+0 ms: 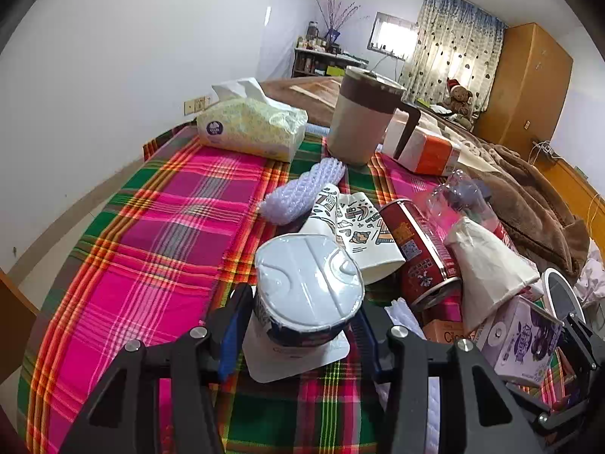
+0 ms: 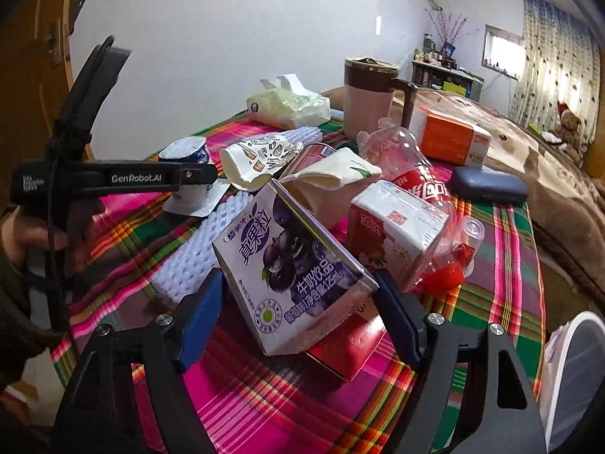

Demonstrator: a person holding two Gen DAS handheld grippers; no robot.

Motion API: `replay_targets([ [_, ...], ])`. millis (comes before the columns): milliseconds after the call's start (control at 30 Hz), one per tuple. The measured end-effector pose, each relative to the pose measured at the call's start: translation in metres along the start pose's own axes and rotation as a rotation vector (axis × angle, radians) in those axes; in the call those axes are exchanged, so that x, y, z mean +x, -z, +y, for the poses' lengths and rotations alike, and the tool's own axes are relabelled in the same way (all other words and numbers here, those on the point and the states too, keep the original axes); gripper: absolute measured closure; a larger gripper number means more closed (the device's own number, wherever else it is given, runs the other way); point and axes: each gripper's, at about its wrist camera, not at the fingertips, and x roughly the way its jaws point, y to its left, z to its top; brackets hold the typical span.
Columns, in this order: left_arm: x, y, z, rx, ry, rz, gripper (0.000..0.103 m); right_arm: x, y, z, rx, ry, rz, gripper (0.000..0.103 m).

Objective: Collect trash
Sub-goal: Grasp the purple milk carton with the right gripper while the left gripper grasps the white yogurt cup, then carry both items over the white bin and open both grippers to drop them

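My left gripper (image 1: 298,325) stands with its jaws around a white yogurt cup (image 1: 308,283) with a peeled foil lid, on the plaid tablecloth (image 1: 159,227); the fingers look closed against its sides. The cup also shows in the right wrist view (image 2: 185,155), with the left gripper (image 2: 204,176) at it. My right gripper (image 2: 298,317) has its blue pads against a purple milk carton (image 2: 291,265), which lies tilted on a red box (image 2: 340,344). Behind lie a red can (image 1: 419,249), a patterned paper cup (image 1: 359,234), a crushed plastic bottle (image 2: 408,174) and a red-white carton (image 2: 393,227).
A tissue pack (image 1: 249,128), a brown lidded mug (image 1: 363,117), an orange-white box (image 1: 427,147) and white bubble wrap (image 1: 302,193) lie further back. A dark case (image 2: 487,185) lies right. A white bin rim (image 2: 574,378) stands at the right table edge. A bed lies beyond.
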Motion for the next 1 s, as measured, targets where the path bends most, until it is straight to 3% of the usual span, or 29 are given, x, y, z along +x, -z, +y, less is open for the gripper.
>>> replay_targets([
  [533,-0.042,0.023,-0.029,0.047,0.029,-0.047,0.052,-0.03,0.019,-0.039,0.211,-0.026,-0.076,0.025],
  [767,-0.072,0.025,-0.066,0.109,0.08,-0.09,0.052,-0.05,0.028,-0.055,0.256,-0.001,-0.107,0.025],
  [1000,-0.078,0.028,-0.128,0.195,0.176,-0.084,0.052,-0.084,0.042,-0.088,0.32,0.105,-0.149,0.025],
])
